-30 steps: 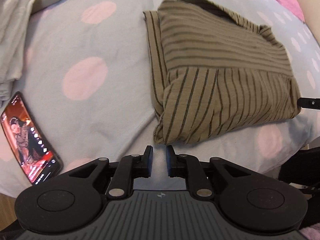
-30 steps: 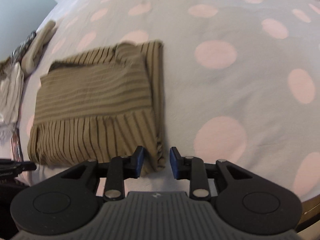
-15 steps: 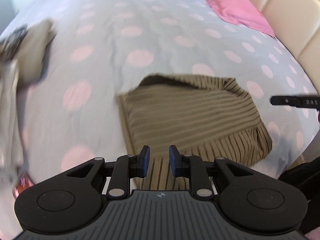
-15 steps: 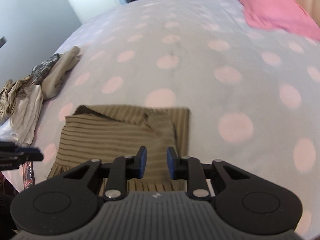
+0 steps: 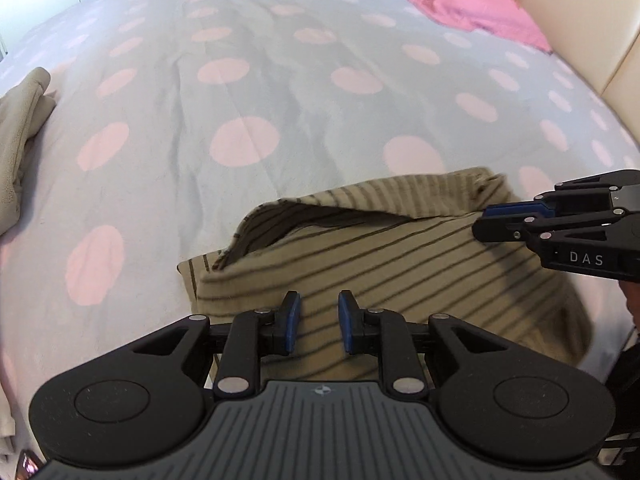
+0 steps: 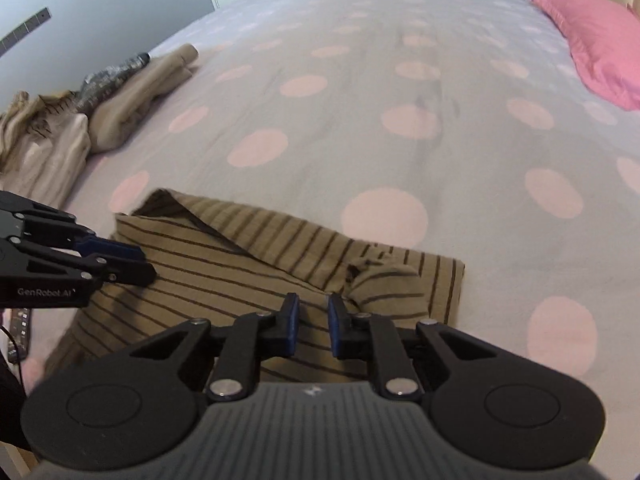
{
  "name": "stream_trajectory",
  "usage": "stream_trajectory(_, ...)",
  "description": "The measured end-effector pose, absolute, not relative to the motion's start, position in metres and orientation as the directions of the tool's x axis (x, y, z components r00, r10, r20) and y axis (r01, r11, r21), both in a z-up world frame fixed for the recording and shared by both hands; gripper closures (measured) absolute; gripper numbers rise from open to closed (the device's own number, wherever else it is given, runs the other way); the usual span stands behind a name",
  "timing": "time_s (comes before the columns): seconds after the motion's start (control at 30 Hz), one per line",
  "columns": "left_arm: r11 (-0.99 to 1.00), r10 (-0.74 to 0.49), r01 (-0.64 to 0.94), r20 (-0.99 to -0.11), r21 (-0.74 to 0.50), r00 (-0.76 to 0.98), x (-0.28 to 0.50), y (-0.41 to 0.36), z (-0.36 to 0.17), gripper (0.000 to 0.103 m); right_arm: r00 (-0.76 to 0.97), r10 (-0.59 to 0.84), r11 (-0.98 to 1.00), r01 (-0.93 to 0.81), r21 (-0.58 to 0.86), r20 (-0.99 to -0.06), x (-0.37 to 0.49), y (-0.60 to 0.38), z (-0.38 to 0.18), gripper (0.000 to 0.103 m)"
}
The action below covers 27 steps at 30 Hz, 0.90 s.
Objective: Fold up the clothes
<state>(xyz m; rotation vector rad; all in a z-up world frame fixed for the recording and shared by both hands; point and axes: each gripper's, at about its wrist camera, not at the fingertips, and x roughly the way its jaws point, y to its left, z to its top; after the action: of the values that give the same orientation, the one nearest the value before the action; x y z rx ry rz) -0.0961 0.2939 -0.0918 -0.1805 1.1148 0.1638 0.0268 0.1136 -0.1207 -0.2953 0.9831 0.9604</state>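
Both claws hover over the folded striped shirt on the bed: left claw slightly open and empty, right claw at its 3 o'clock just narrowed, gripping nothing.

Folded striped garment under left gripper

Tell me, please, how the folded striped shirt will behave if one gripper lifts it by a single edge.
The striped shirt is probably floppy: its top layer already gapes at the back. Lifted by one edge, the fold would likely open. It looks thin, so probably light, and its slightly puckered weave should not slip.
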Motion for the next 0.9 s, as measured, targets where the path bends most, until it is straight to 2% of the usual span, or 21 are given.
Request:
stream_trajectory(0.07,0.97,0.04,-0.233,-0.911,-0.062,0.411,-0.093,0.296,-0.102,0.085,0.174,0.514,0.589,-0.783,0.198,-0.84,0.034,0.112,-0.138,0.091)
stream_trajectory(0.13,0.969,0.031,-0.236,-0.919,-0.069,0.394,-0.093,0.3,-0.111,0.085,0.192,0.506,0.603,-0.776,0.186,-0.841,0.039,0.107,-0.144,0.103)
stream_trajectory(0.27,0.966,0.011,-0.242,-0.921,-0.092,0.39,-0.097,0.307,-0.12,0.085,0.252,0.504,0.626,-0.766,0.149,-0.826,0.045,0.097,-0.148,0.103)
stream_trajectory(0.5,0.964,-0.008,-0.24,-0.913,-0.115,0.408,-0.101,0.313,-0.121,0.087,0.417,0.431,0.636,-0.77,-0.059,-0.8,0.043,0.092,-0.143,0.103)
stream_trajectory(0.53,0.964,-0.006,-0.239,-0.912,-0.114,0.409,-0.101,0.312,-0.12,0.087,0.43,0.421,0.645,-0.761,-0.07,-0.799,0.046,0.09,-0.142,0.099)
stream_trajectory(0.63,0.972,0.034,-0.224,-0.909,-0.066,0.415,-0.102,0.308,-0.117,0.087,0.469,0.384,0.683,-0.724,-0.097,-0.795,0.056,0.083,-0.14,0.096)
stream_trajectory(0.8,0.986,0.124,-0.155,-0.884,0.059,0.452,-0.113,0.297,-0.101,0.087,0.457,0.441,0.68,-0.732,-0.045,-0.772,0.058,0.073,-0.125,0.096)
stream_trajectory(0.87,0.985,0.162,-0.125,-0.854,0.115,0.494,-0.12,0.292,-0.09,0.087,0.474,0.474,0.643,-0.762,-0.076,-0.742,0.049,0.075,-0.114,0.089)
stream_trajectory(0.9,0.983,0.183,-0.109,-0.838,0.148,0.514,-0.124,0.289,-0.084,0.086,0.481,0.491,0.625,-0.775,-0.092,-0.726,0.045,0.077,-0.109,0.081)
